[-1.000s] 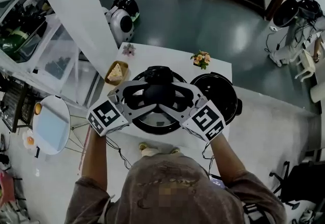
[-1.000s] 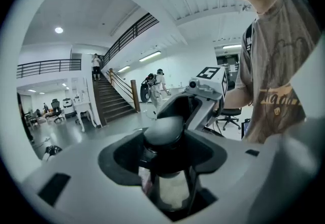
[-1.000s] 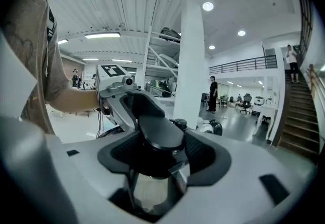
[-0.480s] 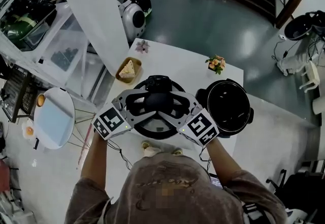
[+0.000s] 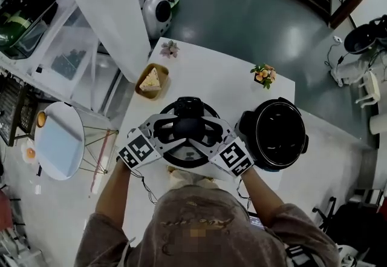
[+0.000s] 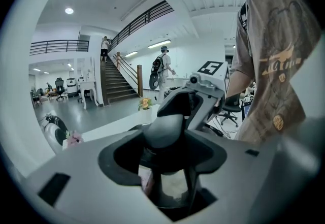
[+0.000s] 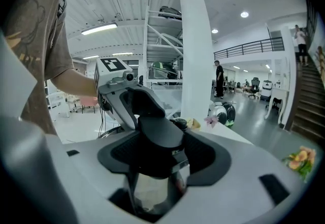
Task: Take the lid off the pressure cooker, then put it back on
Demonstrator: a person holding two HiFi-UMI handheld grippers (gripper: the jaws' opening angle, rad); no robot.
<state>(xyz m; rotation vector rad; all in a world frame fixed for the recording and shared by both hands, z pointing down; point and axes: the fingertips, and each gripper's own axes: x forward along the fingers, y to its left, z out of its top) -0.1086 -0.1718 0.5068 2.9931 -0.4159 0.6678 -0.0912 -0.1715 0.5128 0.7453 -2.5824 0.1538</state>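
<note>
Lid [image 5: 188,106] sits over the white table [image 5: 211,75], just left of the open pot [image 5: 299,132], so it has to travel rightward. Left gripper [image 5: 179,129] and right gripper [image 5: 200,129] both clamp its black handle [image 6: 165,129] from opposite sides. I can't tell whether the lid rests on the table or hangs above it, and the grippers cover much of its rim.
</note>
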